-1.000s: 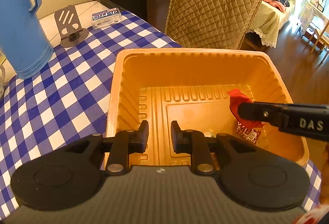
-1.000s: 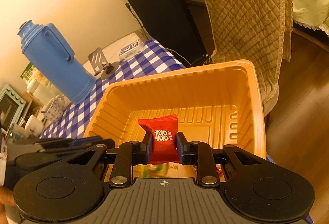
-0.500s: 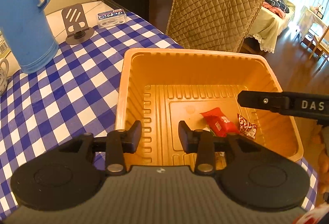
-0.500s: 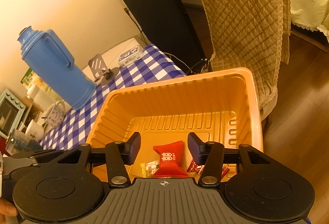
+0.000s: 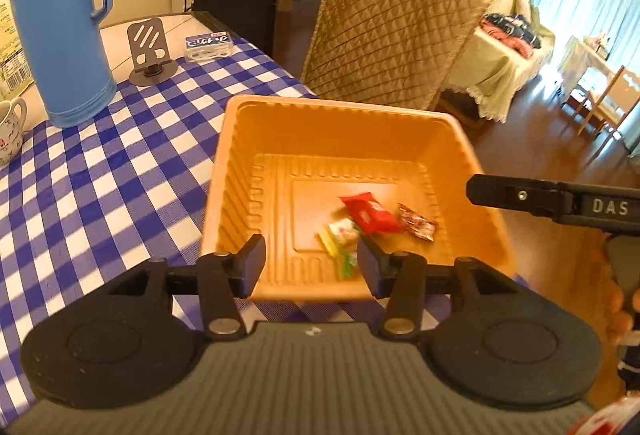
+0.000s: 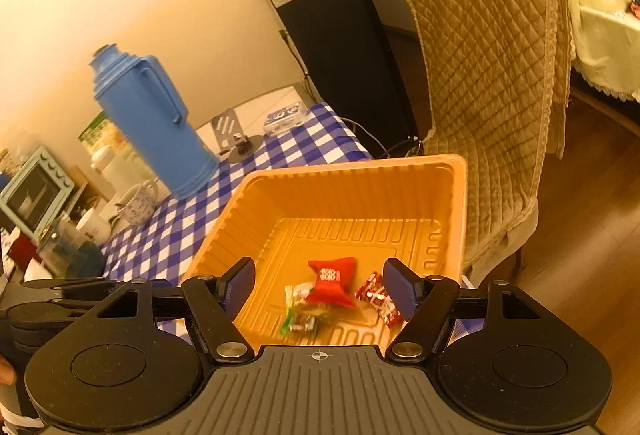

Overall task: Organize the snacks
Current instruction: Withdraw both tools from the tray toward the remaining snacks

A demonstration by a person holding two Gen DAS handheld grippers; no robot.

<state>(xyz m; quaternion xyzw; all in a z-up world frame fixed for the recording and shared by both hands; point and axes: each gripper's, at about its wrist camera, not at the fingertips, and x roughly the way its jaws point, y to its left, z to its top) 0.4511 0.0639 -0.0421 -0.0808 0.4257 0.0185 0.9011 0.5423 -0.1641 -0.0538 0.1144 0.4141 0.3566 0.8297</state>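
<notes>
Orange plastic tray (image 5: 452, 139), thin-walled, ribbed sides and stepped floor, sits on the blue-and-white checked tablecloth (image 5: 100, 179) near the table's edge. On its floor lie the snacks: a red pillow-shaped packet (image 6: 333, 280) with white print, a crinkly red-and-white wrapper (image 6: 378, 299) just beside it, and small green-yellow sweets (image 6: 298, 309), blurred. My left gripper (image 5: 311, 262) and right gripper (image 6: 319, 288) both hang above the tray's near side; their jaws have just been opening and now stand apart with nothing gripped. Smooth blue flask (image 5: 60, 19) stands upright behind.
</notes>
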